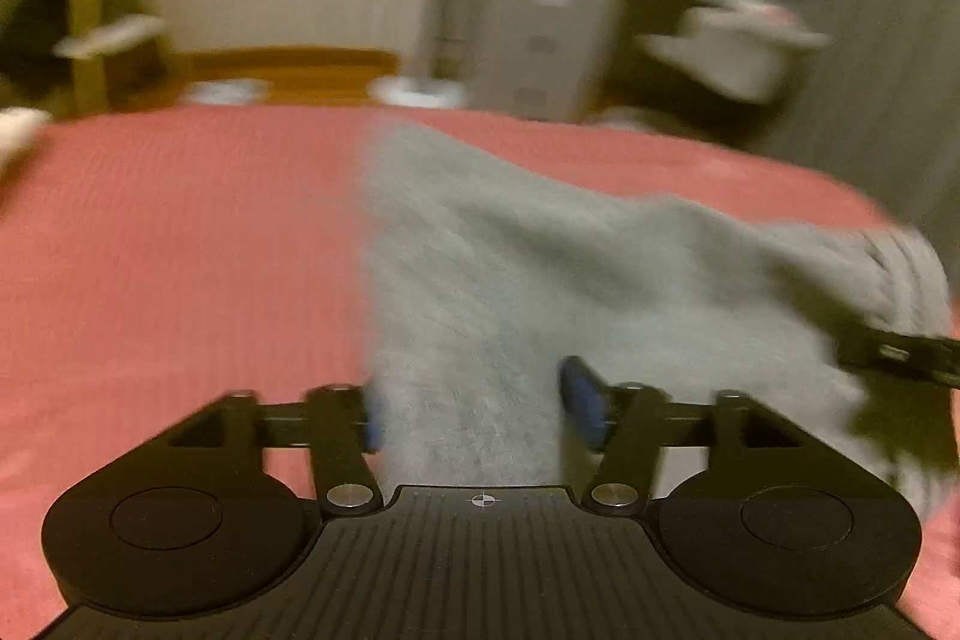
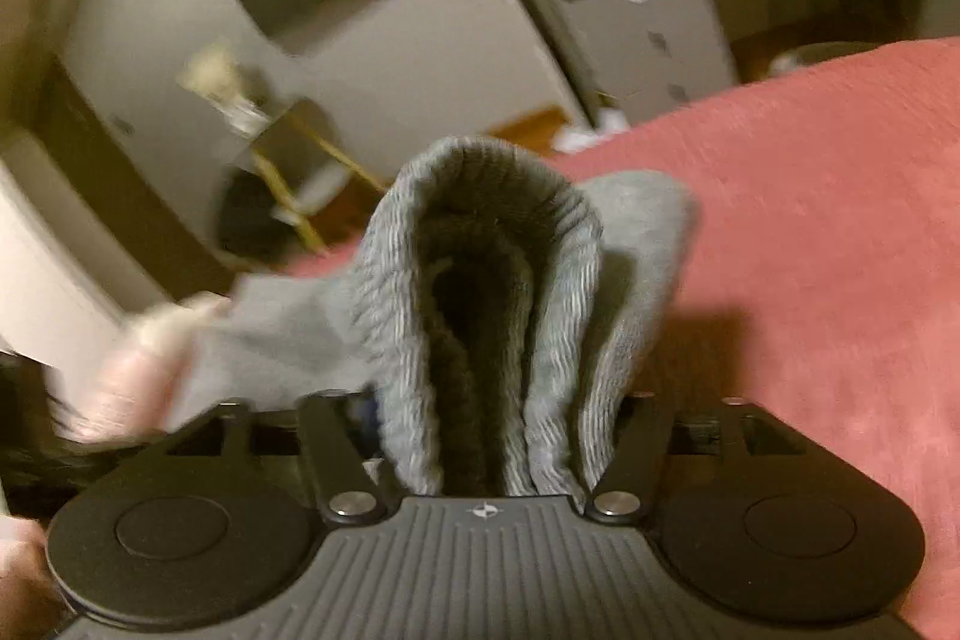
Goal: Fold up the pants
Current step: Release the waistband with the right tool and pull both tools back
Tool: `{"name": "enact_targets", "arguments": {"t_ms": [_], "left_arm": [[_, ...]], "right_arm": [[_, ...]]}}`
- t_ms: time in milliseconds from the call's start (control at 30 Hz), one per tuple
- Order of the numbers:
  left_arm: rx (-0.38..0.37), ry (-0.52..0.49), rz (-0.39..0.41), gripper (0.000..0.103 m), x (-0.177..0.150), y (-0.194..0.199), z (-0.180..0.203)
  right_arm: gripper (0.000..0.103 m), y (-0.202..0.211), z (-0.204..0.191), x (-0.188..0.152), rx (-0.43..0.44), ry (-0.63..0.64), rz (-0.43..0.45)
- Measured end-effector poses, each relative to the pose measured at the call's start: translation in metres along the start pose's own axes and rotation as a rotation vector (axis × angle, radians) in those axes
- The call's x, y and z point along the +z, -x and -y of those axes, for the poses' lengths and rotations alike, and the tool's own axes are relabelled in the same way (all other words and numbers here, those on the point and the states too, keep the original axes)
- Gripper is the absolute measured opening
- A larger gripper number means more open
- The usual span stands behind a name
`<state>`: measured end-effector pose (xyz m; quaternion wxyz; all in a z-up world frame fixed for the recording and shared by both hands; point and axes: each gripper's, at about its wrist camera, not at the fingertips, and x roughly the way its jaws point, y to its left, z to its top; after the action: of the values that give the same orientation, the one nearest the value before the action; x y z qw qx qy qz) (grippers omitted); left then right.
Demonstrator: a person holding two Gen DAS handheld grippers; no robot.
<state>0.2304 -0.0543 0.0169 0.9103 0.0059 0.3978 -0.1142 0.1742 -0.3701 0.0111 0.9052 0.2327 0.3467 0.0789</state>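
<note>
- Left wrist view: grey pants (image 1: 540,268) spread over a pink bedspread (image 1: 180,250). One long straight edge runs away from the camera toward the far side of the bed.
- Left gripper (image 1: 474,406): blue pads sit apart, with grey cloth passing between them. Motion blur hides whether the pads press the fabric. Cannot tell if it is clamped or merely straddling the cloth.
- Far right of the same view: the ribbed cuff (image 1: 906,274) is lifted off the bed, with the black tip of the right gripper (image 1: 894,355) at it.
- Background is a blurred room: a white drawer unit (image 1: 540,46), a wooden shelf (image 1: 108,10). Nothing there bears on the task.
- Right wrist view: right gripper (image 2: 486,436) has a thick bunch of ribbed grey fabric (image 2: 480,280) standing up between its fingers, held above the bedspread (image 2: 810,220). The jaws are closed onto this bundle; layers are doubled over inside the grip.
- A person's hand (image 2: 132,358) shows blurred at lower left, beside a flatter grey panel of the garment.
- Progress, as a judgement: early to middle. One end is raised as if being carried over for a fold, but no finished crease or stacked layers lie flat on the bed.
- Left to do, likely: lay the raised end down, align edges, smooth, fold again.
</note>
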Motion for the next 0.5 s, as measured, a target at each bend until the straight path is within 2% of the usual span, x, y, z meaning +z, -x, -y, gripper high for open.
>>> {"name": "enact_targets", "arguments": {"t_ms": [33, 67, 100, 133, 200, 267, 333, 400, 433, 500], "left_arm": [[0.064, -0.025, 0.027, 0.078, -0.005, 0.004, 0.002], [0.096, -0.058, 0.044, 0.082, -0.011, 0.008, 0.003], [0.116, -0.085, 0.053, 0.086, -0.018, 0.011, 0.004], [0.122, -0.105, 0.056, 0.086, -0.026, 0.014, 0.006], [0.098, -0.119, 0.037, 0.088, -0.043, 0.02, 0.007], [0.07, -0.121, 0.004, 0.09, -0.059, 0.022, 0.009], [0.08, -0.143, -0.034, 0.091, -0.072, 0.015, 0.013], [0.118, -0.163, -0.04, 0.096, -0.083, 0.006, 0.008], [0.121, -0.152, -0.036, 0.098, -0.086, 0.004, 0.005], [0.128, -0.105, -0.049, 0.098, -0.084, 0.005, 0.004]], "right_arm": [[0.082, -0.005, -0.001, -0.001, -0.111, 0.026, -0.004], [0.082, -0.005, -0.003, -0.004, -0.202, 0.051, 0.006], [0.084, -0.005, -0.006, -0.009, -0.262, 0.096, 0.02], [0.087, -0.002, -0.01, -0.018, -0.299, 0.146, 0.036], [0.087, 0.004, -0.013, -0.031, -0.309, 0.181, 0.051], [0.089, 0.012, -0.015, -0.044, -0.277, 0.174, 0.063], [0.091, 0.014, -0.012, -0.054, -0.262, 0.158, 0.055], [0.091, 0.011, -0.011, -0.063, -0.285, 0.157, 0.029], [0.097, 0.008, -0.008, -0.068, -0.323, 0.168, 0.011], [0.099, 0.003, -0.001, -0.076, -0.358, 0.187, 0.0]]}}
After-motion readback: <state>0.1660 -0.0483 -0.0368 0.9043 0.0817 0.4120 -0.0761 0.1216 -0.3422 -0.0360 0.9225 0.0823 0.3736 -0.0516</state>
